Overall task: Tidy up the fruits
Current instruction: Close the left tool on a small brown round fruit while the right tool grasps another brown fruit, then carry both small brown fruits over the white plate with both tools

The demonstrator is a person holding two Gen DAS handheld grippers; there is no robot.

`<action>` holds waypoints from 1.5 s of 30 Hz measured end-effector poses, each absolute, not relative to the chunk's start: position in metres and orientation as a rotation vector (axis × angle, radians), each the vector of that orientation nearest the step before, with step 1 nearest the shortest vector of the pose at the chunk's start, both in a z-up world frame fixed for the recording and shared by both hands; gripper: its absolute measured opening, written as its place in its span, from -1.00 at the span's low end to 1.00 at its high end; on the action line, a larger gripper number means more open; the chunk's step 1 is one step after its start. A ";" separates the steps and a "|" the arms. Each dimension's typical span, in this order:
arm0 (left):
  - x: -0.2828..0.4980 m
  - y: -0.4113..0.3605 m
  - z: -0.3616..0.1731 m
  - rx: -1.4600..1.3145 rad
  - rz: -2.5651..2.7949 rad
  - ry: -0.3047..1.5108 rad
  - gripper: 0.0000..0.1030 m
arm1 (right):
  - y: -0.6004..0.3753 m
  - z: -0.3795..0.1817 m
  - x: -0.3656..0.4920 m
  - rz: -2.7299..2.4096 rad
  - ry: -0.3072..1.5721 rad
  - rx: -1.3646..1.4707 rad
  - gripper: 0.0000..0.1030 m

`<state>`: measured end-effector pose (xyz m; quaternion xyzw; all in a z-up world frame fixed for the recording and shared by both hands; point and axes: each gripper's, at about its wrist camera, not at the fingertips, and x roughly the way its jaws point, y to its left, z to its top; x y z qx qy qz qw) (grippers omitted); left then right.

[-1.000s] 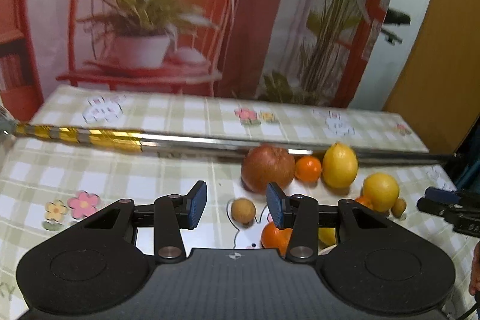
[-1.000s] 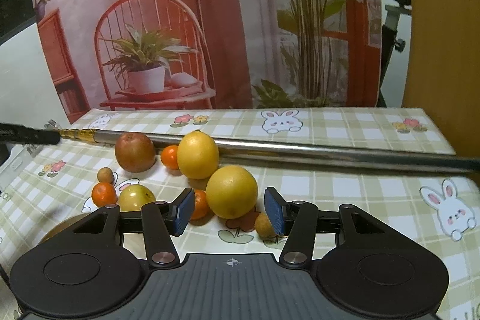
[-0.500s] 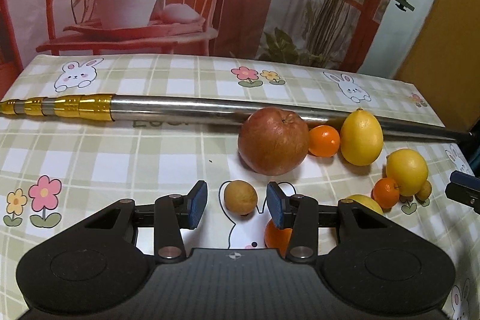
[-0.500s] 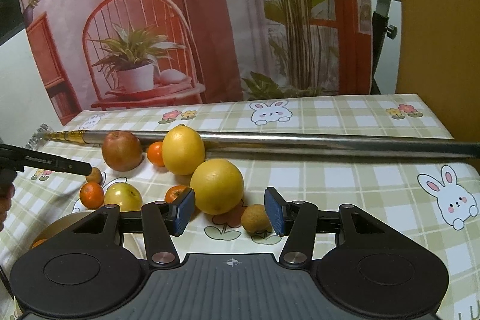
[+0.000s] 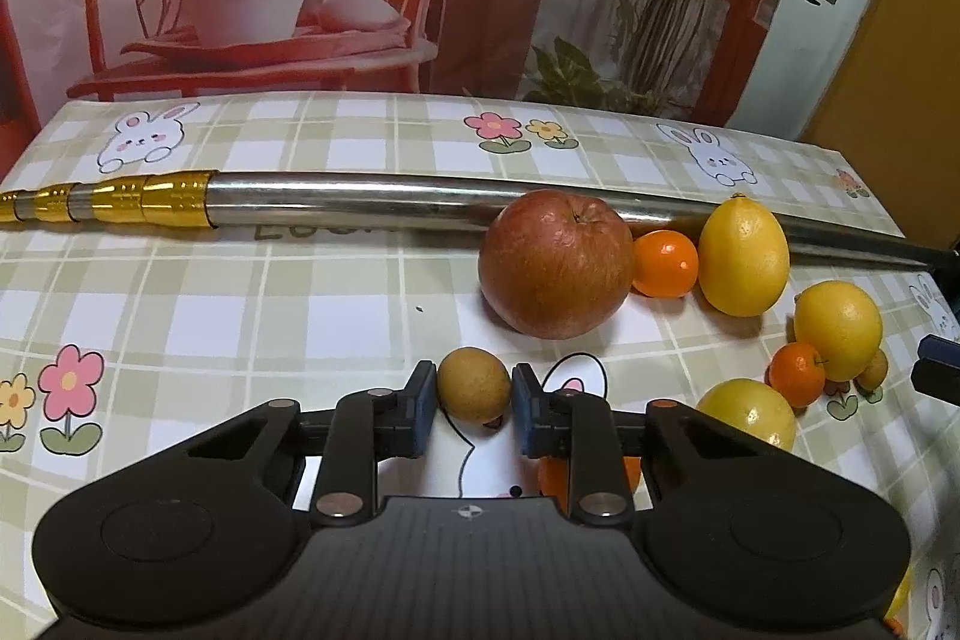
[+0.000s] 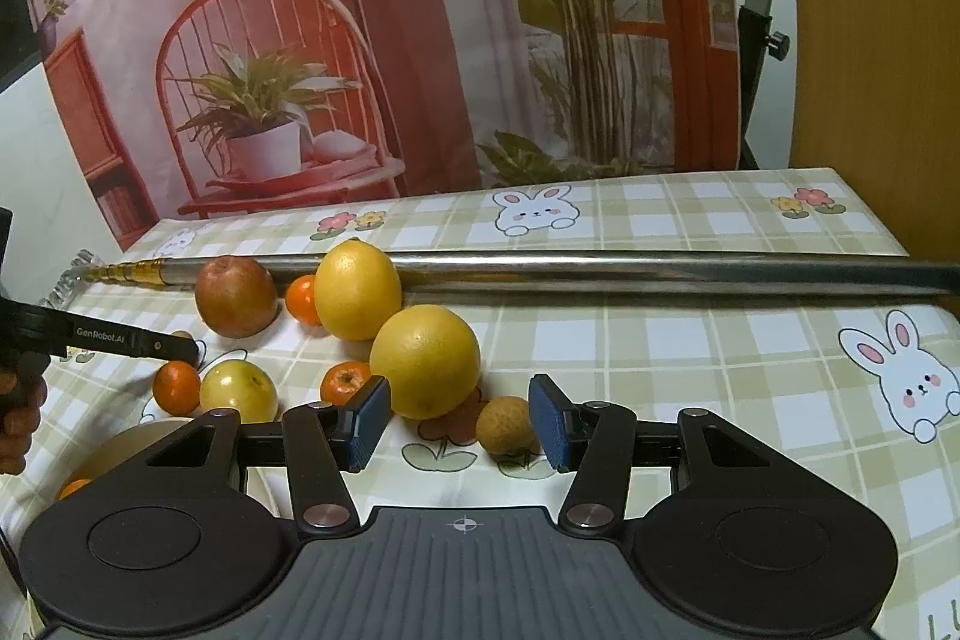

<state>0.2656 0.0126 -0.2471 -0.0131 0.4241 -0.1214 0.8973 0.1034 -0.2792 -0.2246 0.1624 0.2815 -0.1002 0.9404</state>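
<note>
A small brown fruit (image 5: 473,384) sits on the checked desk (image 5: 198,304) between the left gripper (image 5: 471,407), whose blue fingers (image 5: 422,407) close against both its sides. Just behind lie a red apple (image 5: 556,263), a small orange (image 5: 665,263) and a lemon (image 5: 743,263) (all against a metal pole (image 5: 360,202)). The right gripper (image 6: 461,419) hangs wide open, holding nothing, near another brown fruit (image 6: 506,426).

Right gripper (image 6: 459,415) sat low over checked tablecloth (image 6: 690,340), jaws wide apart. Small brown fruit (image 6: 506,427) lay just inside right pad; big yellow citrus (image 6: 425,361) was behind left pad. Apple (image 6: 236,296), lemon (image 6: 357,290) & metal pole (image 6: 660,268) sat farther back.
</note>
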 end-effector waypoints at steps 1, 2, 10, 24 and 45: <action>0.265 0.013 -0.246 -0.026 -0.256 0.872 -0.45 | -0.279 -0.225 0.103 -0.204 0.576 0.332 -0.07; 0.264 0.014 -0.244 -0.024 -0.259 0.866 -0.45 | -0.280 -0.225 0.103 -0.203 0.577 0.332 -0.07; 0.240 0.013 -0.220 0.000 -0.289 0.784 -0.45 | -0.287 -0.231 0.105 -0.214 0.598 0.344 -0.07; 0.186 0.011 -0.200 -0.035 -0.380 0.739 -0.45 | -0.300 -0.251 0.124 -0.224 0.665 0.358 -0.30; 0.168 0.006 -0.203 0.026 -0.416 0.759 -0.45 | -0.294 -0.247 0.121 -0.216 0.652 0.331 -0.52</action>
